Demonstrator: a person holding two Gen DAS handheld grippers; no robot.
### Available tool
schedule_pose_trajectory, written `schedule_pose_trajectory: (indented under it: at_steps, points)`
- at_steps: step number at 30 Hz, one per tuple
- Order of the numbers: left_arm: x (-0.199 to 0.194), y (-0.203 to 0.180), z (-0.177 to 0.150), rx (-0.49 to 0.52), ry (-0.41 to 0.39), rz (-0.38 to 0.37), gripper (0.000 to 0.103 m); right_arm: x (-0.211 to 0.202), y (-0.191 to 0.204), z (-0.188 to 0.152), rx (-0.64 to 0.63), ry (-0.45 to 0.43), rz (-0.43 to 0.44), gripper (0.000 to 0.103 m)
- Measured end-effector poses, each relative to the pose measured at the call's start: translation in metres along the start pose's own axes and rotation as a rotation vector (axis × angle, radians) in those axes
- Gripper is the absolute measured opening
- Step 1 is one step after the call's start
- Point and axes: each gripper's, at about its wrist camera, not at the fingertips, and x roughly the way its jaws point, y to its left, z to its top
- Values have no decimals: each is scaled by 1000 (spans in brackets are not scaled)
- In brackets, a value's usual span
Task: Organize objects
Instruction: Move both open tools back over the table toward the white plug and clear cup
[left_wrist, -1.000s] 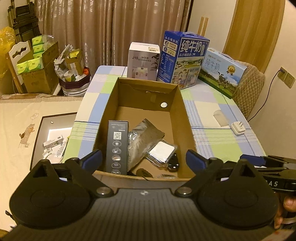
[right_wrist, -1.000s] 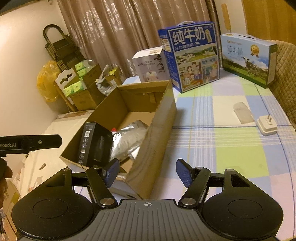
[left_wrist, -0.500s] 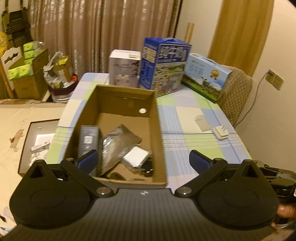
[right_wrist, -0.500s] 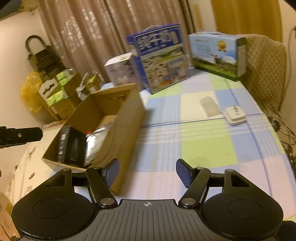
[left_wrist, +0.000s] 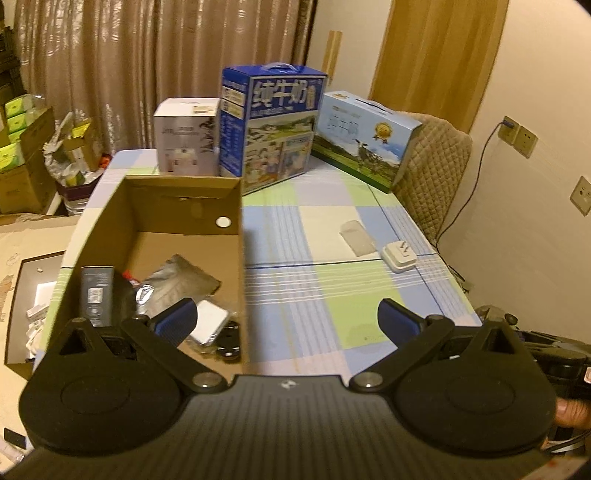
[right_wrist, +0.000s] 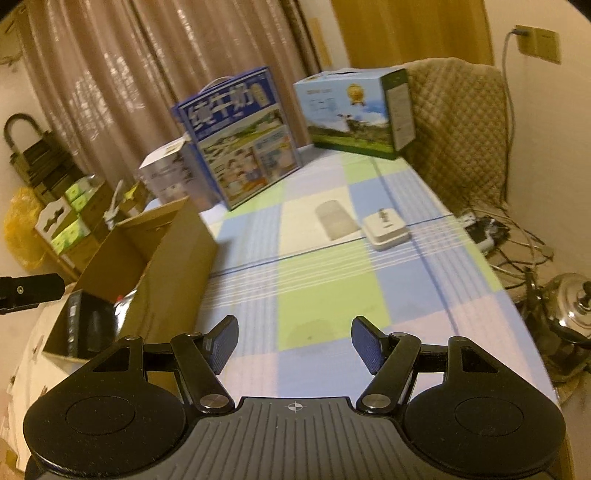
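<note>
An open cardboard box (left_wrist: 242, 236) stands on the left of the checked table (left_wrist: 325, 295); it also shows in the right wrist view (right_wrist: 177, 251). Inside lie a dark slim package (left_wrist: 96, 295), a silver foil bag (left_wrist: 173, 280), a white flat item (left_wrist: 210, 321) and a small black object (left_wrist: 229, 339). A white plug adapter (left_wrist: 399, 254) and a pale flat packet (left_wrist: 356, 242) lie on the table's right side, also seen in the right wrist view as adapter (right_wrist: 386, 229) and packet (right_wrist: 336, 219). My left gripper (left_wrist: 286, 317) is open and empty near the box's front right corner. My right gripper (right_wrist: 293, 341) is open and empty above the table's front.
A tall blue milk carton box (left_wrist: 271, 125), a white box (left_wrist: 186, 136) and a light blue gift box (left_wrist: 365, 136) stand at the table's far edge. A quilted chair (left_wrist: 432, 173) is at the right. A metal kettle (right_wrist: 569, 306) and cables lie right of the table.
Both grippers have swung to the right, away from the box towards the table's open side. The adapter and packet sit nearer the view centre. Both stay open and empty.
</note>
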Motion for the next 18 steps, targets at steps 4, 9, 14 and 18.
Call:
schedule_pose_trajectory:
  at_steps: [4, 9, 14, 18]
  points:
    - [14, -15, 6, 11, 7, -11, 102, -1, -19, 7, 25, -14, -20, 65]
    - [36, -35, 13, 26, 22, -25, 102, 5, -42, 20, 36, -25, -47, 65]
    - [63, -52, 22, 39, 27, -30, 102, 20, -62, 32, 28, -18, -68, 65]
    - [91, -65, 30, 60, 41, -24, 102, 38, -76, 42, 10, 6, -80, 65]
